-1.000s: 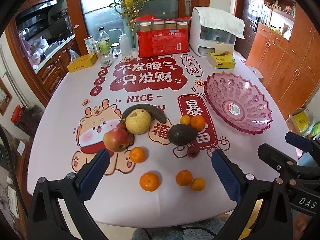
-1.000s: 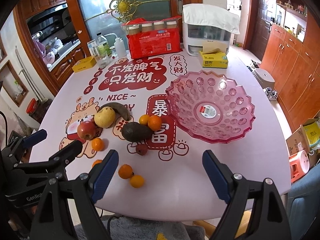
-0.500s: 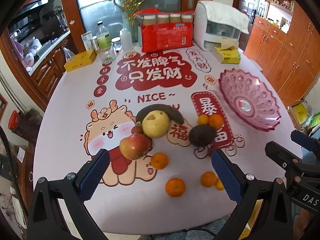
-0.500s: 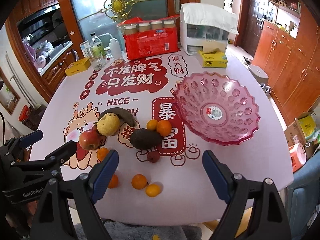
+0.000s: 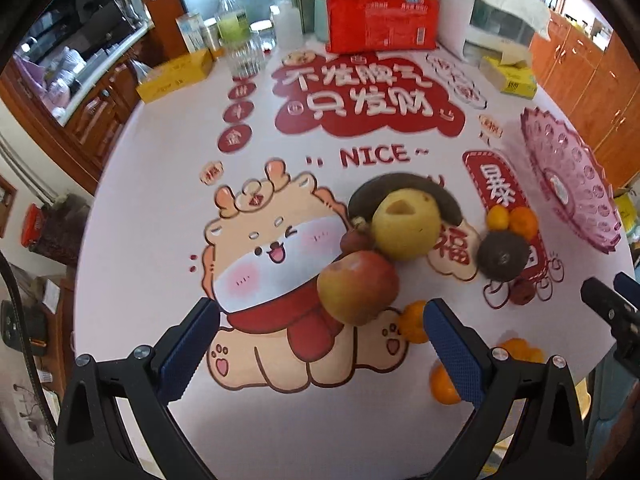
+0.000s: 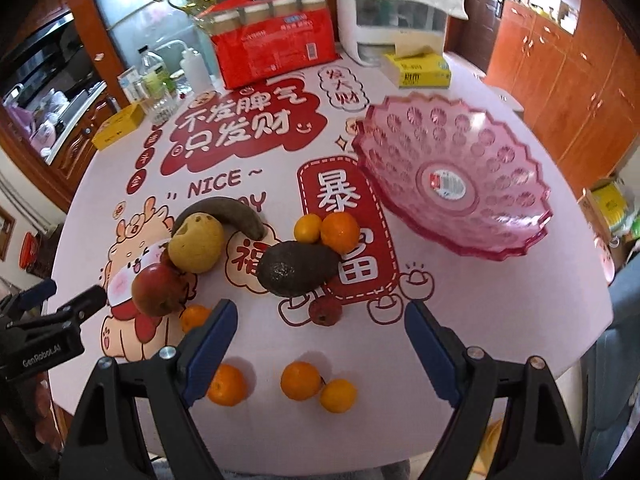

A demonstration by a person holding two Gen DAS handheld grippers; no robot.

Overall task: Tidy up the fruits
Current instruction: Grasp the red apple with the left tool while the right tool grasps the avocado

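Above: left gripper (image 5: 318,344), fingers spread wide and holding nothing, faces the red apple (image 5: 358,287) on the table (image 5: 140,208); right gripper (image 6: 320,344), equally wide and unladen, overlooks avocado (image 6: 298,267) beside the pink bowl (image 6: 452,176).

Six oranges (image 6: 301,381), one apple (image 6: 157,289), one bowl (image 6: 452,184)

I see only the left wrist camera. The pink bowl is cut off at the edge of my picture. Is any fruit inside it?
Observer: No. The right wrist view shows the pink bowl holding no fruit, only a sticker at its centre.
Operator: How many mandarins lie nearest the front table edge? My view hides some.
Observer: Three mandarins: one alone, and two touching.
Operator: Is the right claw open?
Observer: Yes, the right claw is open and holds nothing.
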